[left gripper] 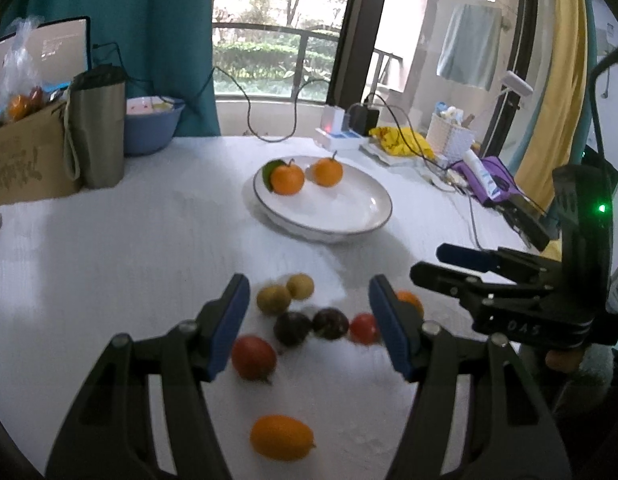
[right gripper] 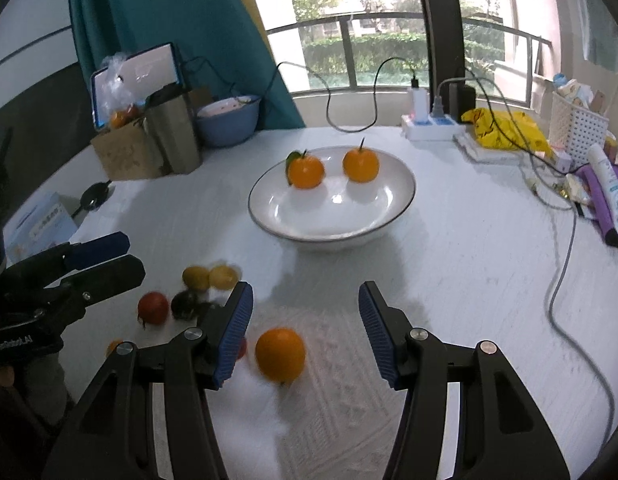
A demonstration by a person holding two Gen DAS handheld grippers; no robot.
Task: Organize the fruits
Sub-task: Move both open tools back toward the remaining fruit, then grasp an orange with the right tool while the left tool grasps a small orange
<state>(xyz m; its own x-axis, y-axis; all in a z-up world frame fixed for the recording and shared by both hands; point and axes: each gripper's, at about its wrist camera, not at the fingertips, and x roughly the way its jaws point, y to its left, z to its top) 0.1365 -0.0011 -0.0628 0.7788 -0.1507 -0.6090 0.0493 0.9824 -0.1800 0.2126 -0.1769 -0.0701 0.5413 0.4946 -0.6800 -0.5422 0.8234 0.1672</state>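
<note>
- Loose fruit lies in a cluster on the white table, short of the plate, which already holds two oranges
- One loose orange sits apart from the cluster, on the right gripper's side
- Right gripper: jaws spread, pinching nothing; the orange lies just ahead between them, nearer the left pad
- Left gripper: jaws spread, empty; the dark fruits and yellow fruits lie ahead in its gap, a red fruit by its left pad
- An oval orange fruit lies closest under the left tool, long axis crosswise
- Judged: the right hand is nearer the round orange, plate straight beyond it
</note>
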